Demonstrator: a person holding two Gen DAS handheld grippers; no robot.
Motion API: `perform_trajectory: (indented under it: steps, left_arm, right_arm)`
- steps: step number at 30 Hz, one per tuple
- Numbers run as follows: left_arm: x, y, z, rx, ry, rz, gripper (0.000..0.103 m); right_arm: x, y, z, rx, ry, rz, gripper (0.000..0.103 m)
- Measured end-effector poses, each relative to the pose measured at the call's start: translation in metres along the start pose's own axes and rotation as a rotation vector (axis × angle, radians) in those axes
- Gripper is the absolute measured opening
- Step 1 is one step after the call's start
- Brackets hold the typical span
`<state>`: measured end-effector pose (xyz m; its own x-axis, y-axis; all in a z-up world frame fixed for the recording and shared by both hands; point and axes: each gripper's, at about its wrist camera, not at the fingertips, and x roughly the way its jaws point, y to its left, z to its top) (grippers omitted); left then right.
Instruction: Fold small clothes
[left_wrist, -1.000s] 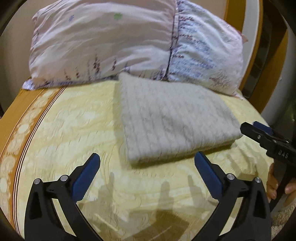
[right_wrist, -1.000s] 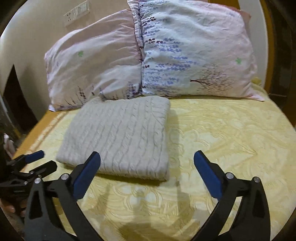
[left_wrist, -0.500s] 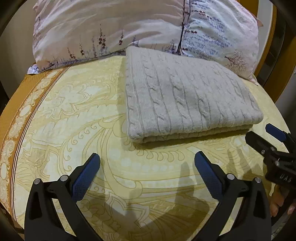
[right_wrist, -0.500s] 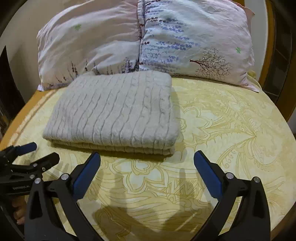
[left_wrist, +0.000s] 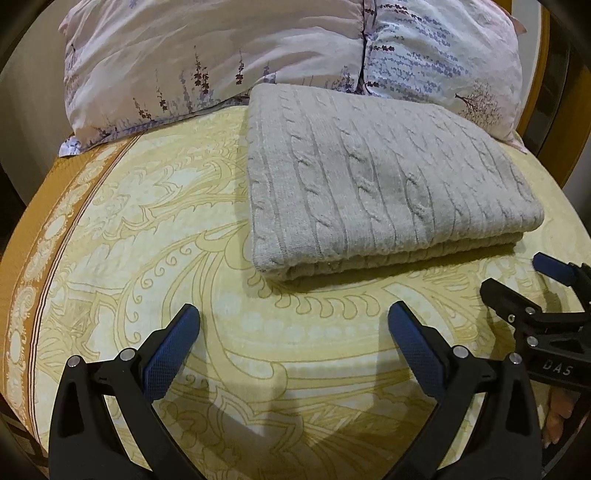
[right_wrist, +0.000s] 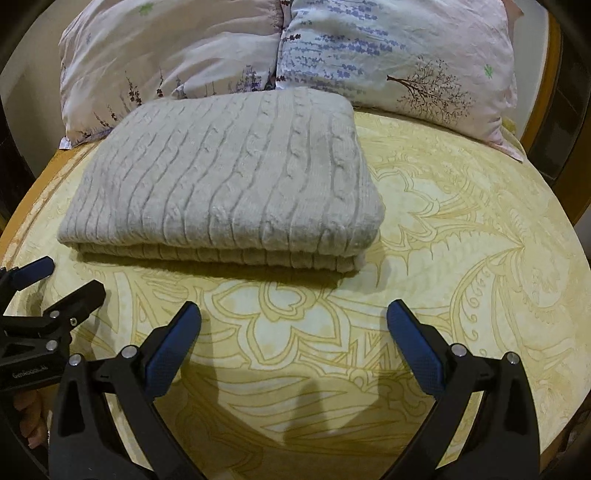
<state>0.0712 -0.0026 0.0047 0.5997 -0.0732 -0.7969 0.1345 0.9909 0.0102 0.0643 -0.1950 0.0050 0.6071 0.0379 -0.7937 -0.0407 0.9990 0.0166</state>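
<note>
A grey cable-knit garment (left_wrist: 376, 177) lies folded into a thick rectangle on the yellow patterned bedsheet (left_wrist: 147, 229); it also shows in the right wrist view (right_wrist: 229, 184). My left gripper (left_wrist: 293, 321) is open and empty, just short of the garment's near edge. My right gripper (right_wrist: 293, 319) is open and empty, also in front of the near edge. The right gripper shows at the right of the left wrist view (left_wrist: 517, 280); the left gripper shows at the left of the right wrist view (right_wrist: 62, 280). Neither touches the garment.
Two floral pillows (left_wrist: 207, 55) (right_wrist: 399, 55) lean at the head of the bed behind the garment. An orange border (left_wrist: 33, 229) runs along the sheet's left edge. A wooden frame (right_wrist: 554, 66) stands at the right.
Both grippers have dropped lower and moved closer to the folded garment's near edge. The garment has not moved. Both grippers stay open.
</note>
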Motion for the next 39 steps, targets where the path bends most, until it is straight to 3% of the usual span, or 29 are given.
perform_trajectory:
  steps: [39]
  left_arm:
    - [0.0009,0.0000,0.0015,-0.002,-0.006,0.005,0.102]
  right_arm:
    - [-0.0011,-0.0033,-0.0012,-0.002,-0.007,-0.001,0.101]
